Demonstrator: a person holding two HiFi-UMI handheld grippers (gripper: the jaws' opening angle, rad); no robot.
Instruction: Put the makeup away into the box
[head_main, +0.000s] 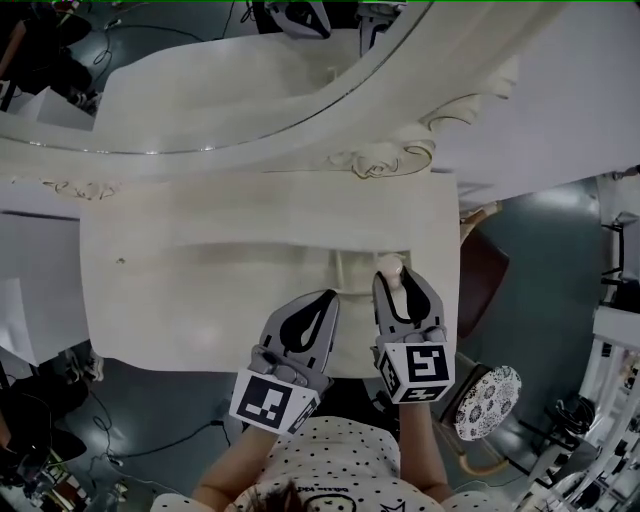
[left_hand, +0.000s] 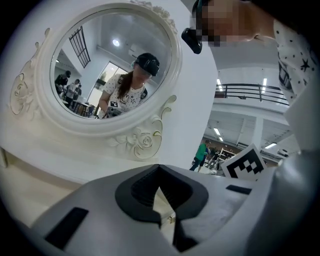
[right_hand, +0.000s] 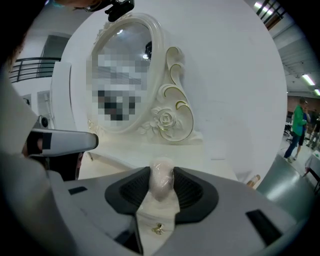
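A pale pink, egg-shaped makeup sponge (right_hand: 161, 187) in clear wrap is pinched between the tips of my right gripper (right_hand: 161, 175). From above, the sponge (head_main: 391, 267) pokes out past the right gripper (head_main: 396, 278), over the front part of the white dressing table (head_main: 200, 270). My left gripper (head_main: 329, 298) hangs beside it to the left, just over the table's front edge. Its jaws meet at the tips with nothing between them, as the left gripper view (left_hand: 159, 170) also shows. A small gold drawer knob (right_hand: 158, 229) shows below the sponge.
An oval mirror (head_main: 250, 120) in a carved white frame (left_hand: 145, 140) stands at the back of the table. A round patterned stool (head_main: 487, 400) sits on the floor to the table's right. Cables and stands lie around the floor at the left.
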